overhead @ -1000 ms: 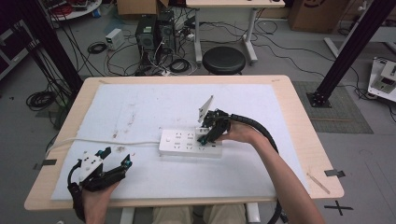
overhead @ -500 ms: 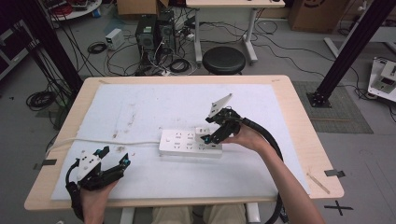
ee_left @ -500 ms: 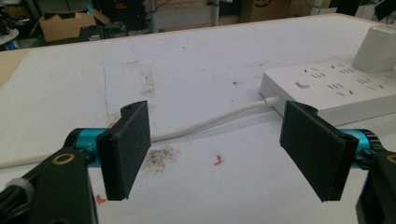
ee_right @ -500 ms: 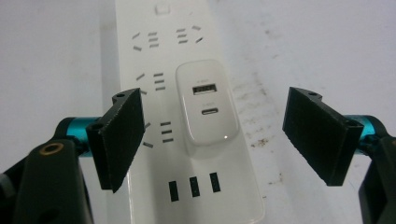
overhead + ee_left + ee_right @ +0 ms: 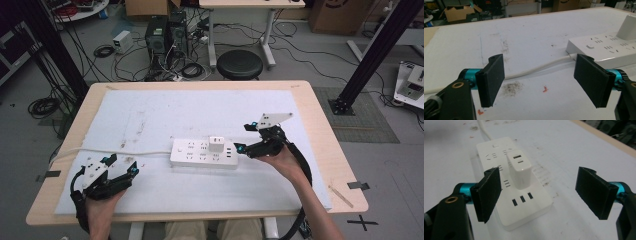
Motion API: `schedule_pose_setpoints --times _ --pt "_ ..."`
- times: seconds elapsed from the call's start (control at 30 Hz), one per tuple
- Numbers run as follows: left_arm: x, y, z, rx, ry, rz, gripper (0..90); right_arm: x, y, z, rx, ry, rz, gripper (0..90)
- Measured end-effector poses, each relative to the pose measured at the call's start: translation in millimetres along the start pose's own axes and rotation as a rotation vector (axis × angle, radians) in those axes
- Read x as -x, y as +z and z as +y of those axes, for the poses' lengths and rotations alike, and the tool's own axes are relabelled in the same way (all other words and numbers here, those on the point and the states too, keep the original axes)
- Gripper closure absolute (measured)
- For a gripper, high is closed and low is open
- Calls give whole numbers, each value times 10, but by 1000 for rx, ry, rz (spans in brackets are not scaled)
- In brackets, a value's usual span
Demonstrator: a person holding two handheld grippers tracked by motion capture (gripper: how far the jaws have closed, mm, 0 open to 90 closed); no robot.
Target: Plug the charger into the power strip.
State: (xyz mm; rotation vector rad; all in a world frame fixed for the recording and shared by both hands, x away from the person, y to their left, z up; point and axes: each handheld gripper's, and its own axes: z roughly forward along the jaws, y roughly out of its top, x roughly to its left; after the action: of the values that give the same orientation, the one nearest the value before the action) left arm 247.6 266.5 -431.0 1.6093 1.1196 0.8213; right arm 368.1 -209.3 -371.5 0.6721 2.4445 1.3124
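A white power strip (image 5: 204, 153) lies mid-table on the white mat, its cable (image 5: 125, 151) running off to the left. A white charger block (image 5: 216, 144) stands upright, plugged into the strip. My right gripper (image 5: 244, 137) hovers just right of the strip's end. Its jaws have just been opening and stand open with nothing between them. In the right gripper view the charger (image 5: 520, 171) and strip (image 5: 524, 205) lie ahead of the right gripper (image 5: 541, 195). My left gripper (image 5: 121, 165) rests open near the front left. It faces the cable (image 5: 541, 67) and the strip (image 5: 609, 48).
The white mat (image 5: 200, 110) covers most of the wooden table (image 5: 320, 120) and carries grey smudges left of centre. Small red specks (image 5: 545, 89) lie on the mat near the left gripper. A round black stool (image 5: 240, 64) and tangled floor cables sit beyond the far edge.
My right gripper has let go of the charger, opened, and drawn back to the right off the power strip. The charger stays plugged in. The left gripper has not moved.
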Motion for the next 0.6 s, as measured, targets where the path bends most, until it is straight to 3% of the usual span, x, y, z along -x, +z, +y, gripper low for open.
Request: schedule_pose_setpoints --times 0.13,0.2,0.33,0.37,0.47,0.6 --pt "-5 30 -1 6 3 -28 221 -48 -129 -180 76 58 -61 213" --pt "3 47 5 3 6 -28 219 -77 -186 -259 92 109 -80 213" --pt "-5 54 18 13 3 -28 219 -164 -292 -416 133 160 -151 209" --pt "-5 54 18 13 3 -28 219 -164 -292 -416 133 160 -151 209" --pt "-25 46 17 25 2 -23 219 -272 -379 -569 210 226 -295 192" --pt "-38 30 6 32 -7 -19 219 -313 -414 -613 236 249 -341 192"
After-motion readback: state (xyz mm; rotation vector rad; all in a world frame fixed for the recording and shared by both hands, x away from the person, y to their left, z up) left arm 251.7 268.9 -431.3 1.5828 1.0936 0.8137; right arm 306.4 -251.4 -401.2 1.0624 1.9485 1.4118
